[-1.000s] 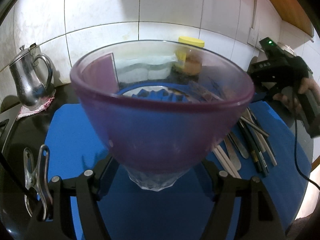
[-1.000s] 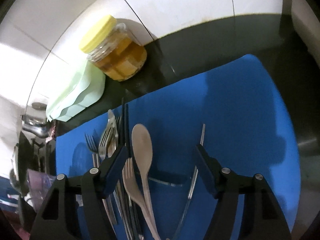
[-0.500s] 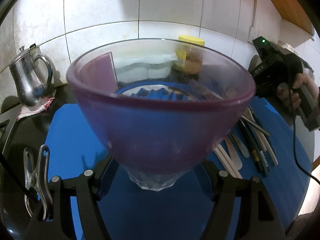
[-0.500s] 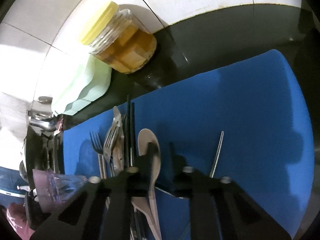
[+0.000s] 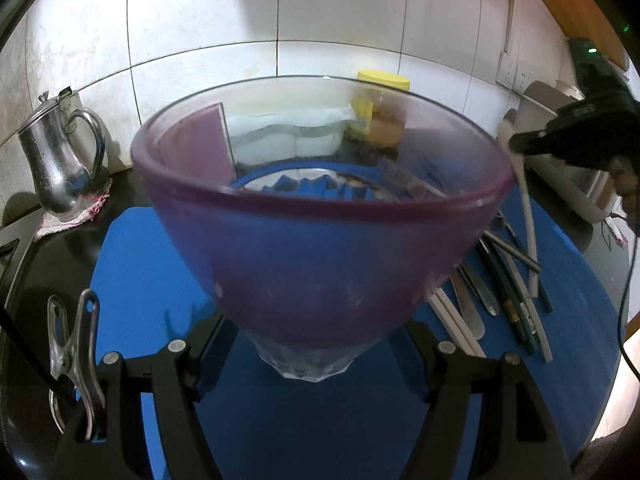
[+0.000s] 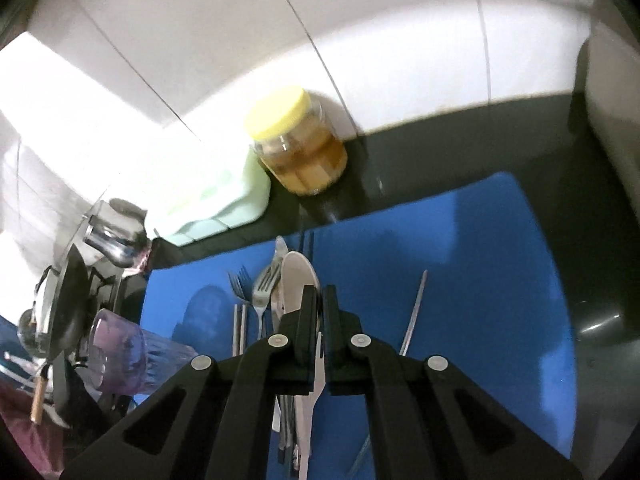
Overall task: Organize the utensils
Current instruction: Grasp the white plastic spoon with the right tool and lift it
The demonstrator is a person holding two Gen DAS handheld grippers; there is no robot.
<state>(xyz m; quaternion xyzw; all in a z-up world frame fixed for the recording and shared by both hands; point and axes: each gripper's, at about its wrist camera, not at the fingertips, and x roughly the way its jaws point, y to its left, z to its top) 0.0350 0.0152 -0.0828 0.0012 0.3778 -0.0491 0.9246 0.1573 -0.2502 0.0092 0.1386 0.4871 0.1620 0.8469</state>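
Note:
My left gripper (image 5: 310, 344) is shut on the base of a purple glass tumbler (image 5: 320, 216), held tilted with its mouth toward the wall. It also shows in the right wrist view (image 6: 120, 356). My right gripper (image 6: 319, 312) is shut on a pale wooden spoon (image 6: 298, 280) and holds it lifted over the blue mat (image 6: 480, 280). In the left wrist view the spoon (image 5: 526, 216) hangs from the right gripper (image 5: 520, 148), handle down. Forks (image 6: 256, 292), chopsticks and other utensils (image 5: 504, 292) lie in a pile on the mat. A thin metal stick (image 6: 414, 312) lies apart to the right.
A yellow-lidded jar (image 6: 300, 144) and pale green plates (image 6: 216, 196) stand at the tiled wall. A steel jug (image 5: 60, 160) sits on a cloth at the left. A grey appliance (image 5: 560, 160) stands at the right. A metal clip (image 5: 72, 352) hangs by the left gripper.
My right gripper has closed on the wooden spoon and lifted it off the pile. The left gripper still holds the tumbler, now tilted slightly more.

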